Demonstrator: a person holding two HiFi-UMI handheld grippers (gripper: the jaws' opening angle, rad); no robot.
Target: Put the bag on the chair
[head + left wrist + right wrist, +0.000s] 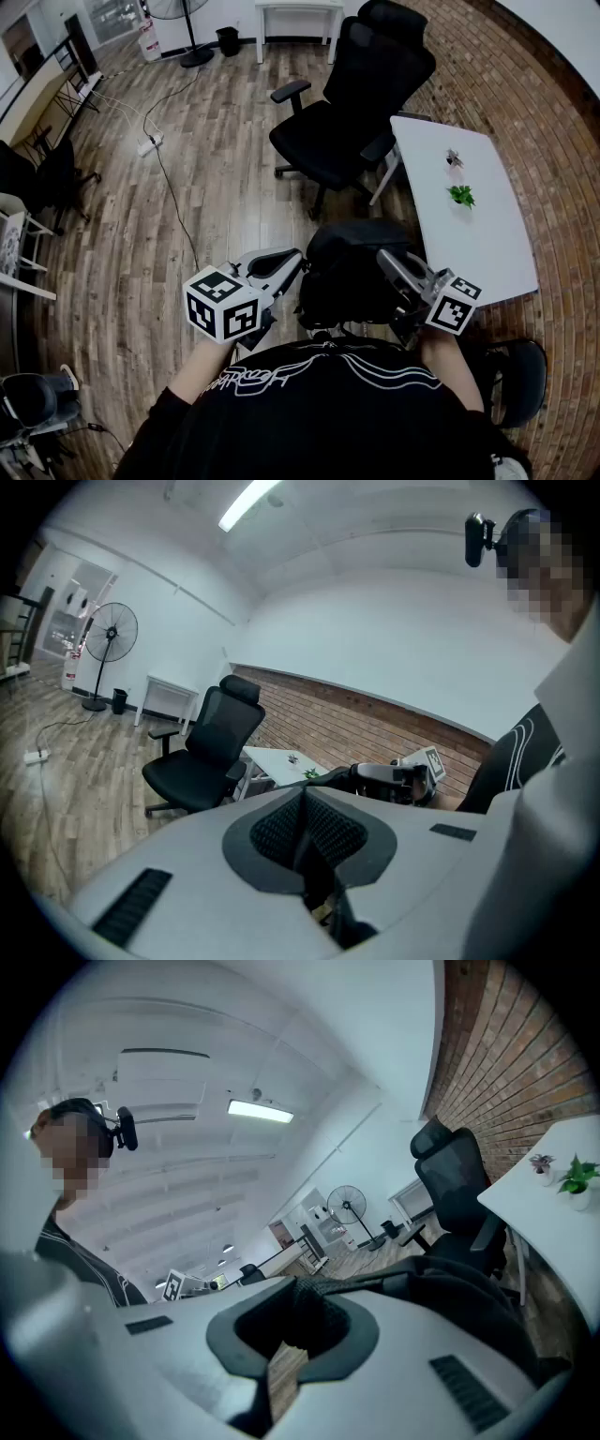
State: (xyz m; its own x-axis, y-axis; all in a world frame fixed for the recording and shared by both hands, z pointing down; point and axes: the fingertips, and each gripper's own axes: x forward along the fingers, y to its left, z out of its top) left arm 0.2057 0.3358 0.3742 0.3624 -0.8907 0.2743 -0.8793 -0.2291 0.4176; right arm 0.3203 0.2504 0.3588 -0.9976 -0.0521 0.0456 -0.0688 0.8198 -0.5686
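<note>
I hold a black bag (352,267) in the air close to my chest, between both grippers. My left gripper (291,262) is shut on the bag's left edge, and in its own view the left gripper (305,827) has its pads pressed together on dark fabric. My right gripper (389,267) is shut on the bag's right side. In the right gripper view a black strap runs from the right gripper (305,1312) to the bag (459,1307). The black office chair (337,141) stands ahead of the bag with nothing on its seat, and the chair (202,752) also shows left of centre in the left gripper view.
A white table (478,234) with a small green plant (460,195) stands to the right, along the brick wall. A cable and power strip (148,144) lie on the wood floor at left. A floor fan (187,28) stands at the back. Another dark chair (511,375) sits behind me at right.
</note>
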